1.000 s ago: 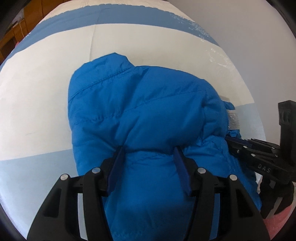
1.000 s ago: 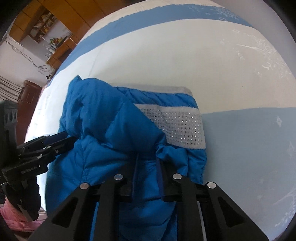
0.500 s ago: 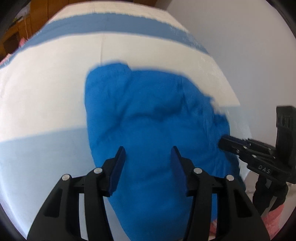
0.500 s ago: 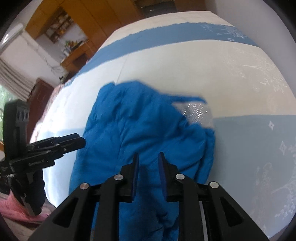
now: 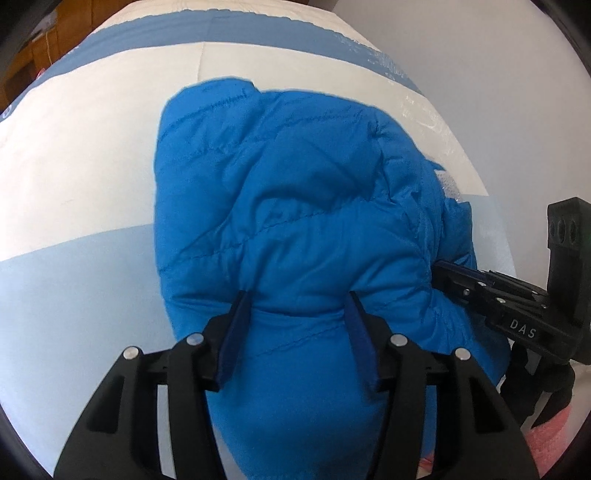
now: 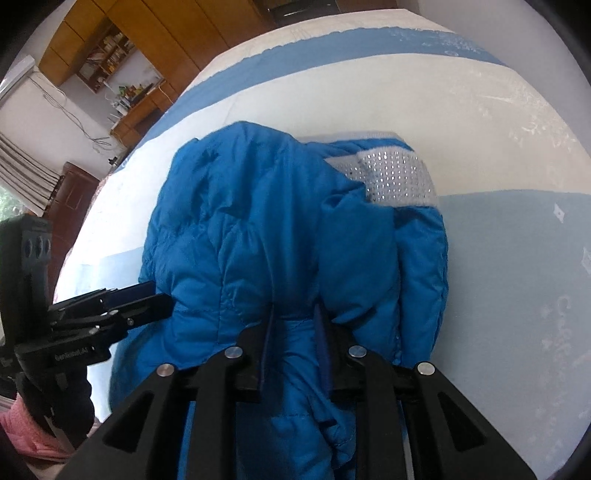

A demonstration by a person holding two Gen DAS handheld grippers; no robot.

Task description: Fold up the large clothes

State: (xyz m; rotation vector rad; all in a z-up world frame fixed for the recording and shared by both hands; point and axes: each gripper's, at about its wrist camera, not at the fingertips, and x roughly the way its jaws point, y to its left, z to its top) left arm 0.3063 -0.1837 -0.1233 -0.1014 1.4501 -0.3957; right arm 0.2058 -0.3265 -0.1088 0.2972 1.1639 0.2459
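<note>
A bright blue puffer jacket (image 5: 295, 203) lies bunched and folded over on the bed; in the right wrist view the jacket (image 6: 258, 240) shows a grey studded band (image 6: 395, 177) at its far right. My left gripper (image 5: 295, 299) is shut on a thick fold at the jacket's near edge, and the padding bulges between its blue pads. My right gripper (image 6: 295, 317) pinches a thinner fold of the same near edge. Each gripper appears in the other's view: the right gripper (image 5: 491, 295) at the jacket's right side, the left gripper (image 6: 110, 306) at its left side.
The bed cover (image 5: 74, 166) has white and blue bands and spreads on all sides of the jacket. A pale wall (image 5: 480, 55) runs along the right. Wooden cabinets (image 6: 129, 22) and a cluttered desk (image 6: 136, 99) stand beyond the bed's far left. Pink cloth (image 6: 29, 424) sits near the bed's near edge.
Both grippers have drawn back and risen a little with the jacket's near edge still in them. More of the far bed and room shows now.
</note>
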